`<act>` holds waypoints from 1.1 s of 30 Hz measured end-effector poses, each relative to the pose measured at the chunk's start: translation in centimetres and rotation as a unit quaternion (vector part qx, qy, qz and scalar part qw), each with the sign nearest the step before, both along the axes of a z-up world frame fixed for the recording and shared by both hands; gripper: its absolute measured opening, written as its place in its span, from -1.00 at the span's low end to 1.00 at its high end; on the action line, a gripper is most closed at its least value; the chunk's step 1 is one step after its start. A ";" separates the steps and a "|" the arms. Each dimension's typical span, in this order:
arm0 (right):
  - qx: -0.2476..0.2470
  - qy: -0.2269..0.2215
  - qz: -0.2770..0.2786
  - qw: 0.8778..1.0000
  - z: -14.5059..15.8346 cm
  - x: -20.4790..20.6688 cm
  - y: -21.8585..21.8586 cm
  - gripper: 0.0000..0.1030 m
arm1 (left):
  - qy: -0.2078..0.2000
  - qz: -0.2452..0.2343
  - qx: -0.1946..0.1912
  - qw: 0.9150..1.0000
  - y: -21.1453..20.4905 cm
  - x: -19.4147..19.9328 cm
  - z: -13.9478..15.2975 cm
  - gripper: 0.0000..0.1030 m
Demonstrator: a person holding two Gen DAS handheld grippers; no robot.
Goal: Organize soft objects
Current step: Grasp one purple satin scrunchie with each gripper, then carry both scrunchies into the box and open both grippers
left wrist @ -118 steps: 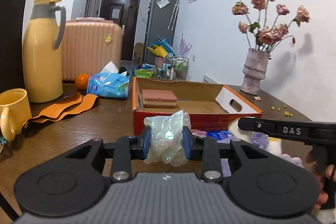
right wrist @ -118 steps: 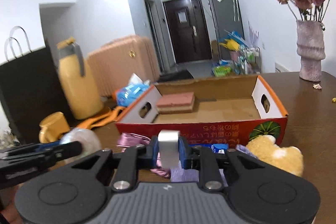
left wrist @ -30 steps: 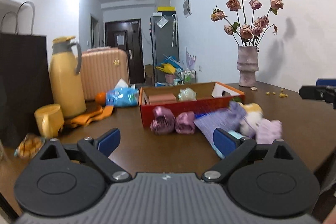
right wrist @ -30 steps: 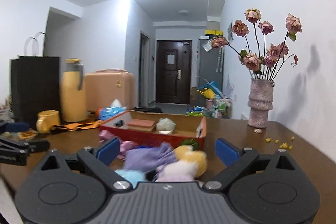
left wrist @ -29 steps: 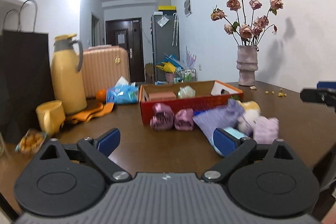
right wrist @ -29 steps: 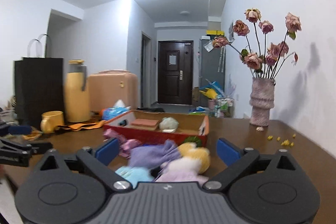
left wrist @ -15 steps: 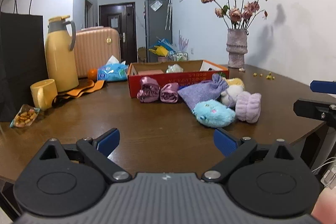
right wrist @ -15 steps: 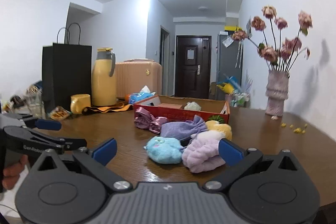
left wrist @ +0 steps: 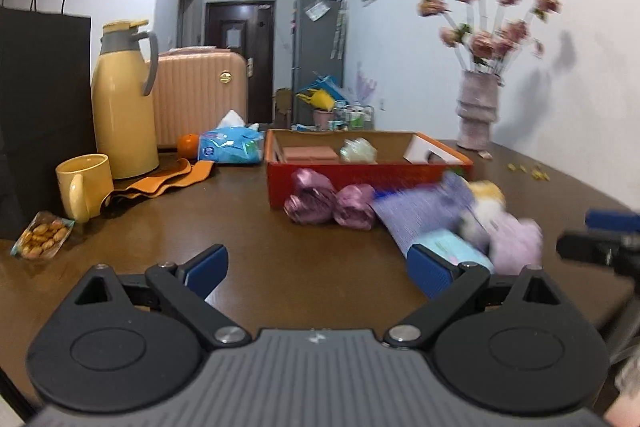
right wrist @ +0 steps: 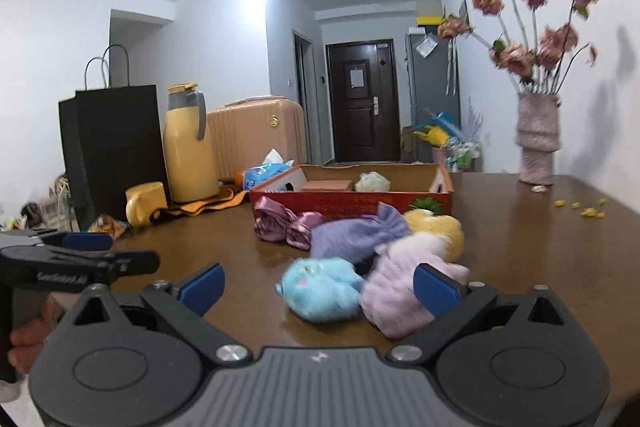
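An orange-red cardboard box holds a pink block and a pearly crumpled wad. In front of it lie two pink satin rolls, a purple pouch, a yellow plush, a light blue plush and a lilac fluffy piece. My right gripper stands open just short of the blue plush, its jaws closing with nothing pressed. To the left, my left gripper is open and empty over bare table.
A yellow thermos, yellow mug, black paper bag, snack packet, orange cloth and tissue pack crowd the left. A vase of dried roses stands at the far right.
Earlier the left gripper held the pearly wad and the right a white roll near the box; now both are empty. In the last half second both moved forward toward the pile.
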State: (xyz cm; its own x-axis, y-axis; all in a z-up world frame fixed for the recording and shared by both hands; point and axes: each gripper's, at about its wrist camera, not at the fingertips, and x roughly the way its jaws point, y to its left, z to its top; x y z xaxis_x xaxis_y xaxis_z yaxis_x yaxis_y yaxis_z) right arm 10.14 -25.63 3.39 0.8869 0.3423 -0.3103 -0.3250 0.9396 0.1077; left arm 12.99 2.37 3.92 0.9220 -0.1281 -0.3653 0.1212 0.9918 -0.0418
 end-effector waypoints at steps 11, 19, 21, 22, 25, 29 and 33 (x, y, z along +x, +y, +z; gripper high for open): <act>0.009 0.090 0.033 0.995 0.6 13.8 4.3 0.28 | 0.037 -0.061 -0.044 0.996 1.0 15.8 0.2 0.43; 0.003 0.145 0.021 0.989 -0.2 22.8 7.1 0.22 | 0.106 -0.079 -0.090 0.987 3.2 23.3 -2.8 0.38; 0.006 0.156 0.021 0.988 -0.8 24.4 7.7 0.21 | 0.124 -0.079 -0.097 0.984 3.9 24.1 -3.9 0.37; 0.007 0.161 0.022 0.987 -1.2 25.0 8.0 0.21 | 0.131 -0.083 -0.101 0.983 4.3 24.3 -4.4 0.35; 0.012 0.175 0.026 0.984 -2.2 26.4 8.8 -0.03 | 0.143 -0.097 -0.127 0.977 5.1 24.7 -5.4 -0.05; 0.002 0.181 0.027 0.983 -2.9 27.6 10.0 -0.39 | 0.135 -0.112 -0.146 0.974 5.6 24.4 -5.7 -0.47; 0.014 0.182 0.025 0.983 -3.2 27.7 9.7 -0.60 | 0.121 -0.125 -0.134 0.976 5.2 23.7 -5.6 -0.66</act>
State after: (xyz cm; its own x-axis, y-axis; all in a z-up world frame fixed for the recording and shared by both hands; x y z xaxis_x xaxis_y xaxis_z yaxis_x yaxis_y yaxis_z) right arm 37.82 -15.96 0.18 0.7007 0.3962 -0.5934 -0.3063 0.9181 0.2514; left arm 36.68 7.56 -1.64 0.7407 -0.4586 -0.4910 0.3118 0.8820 -0.3533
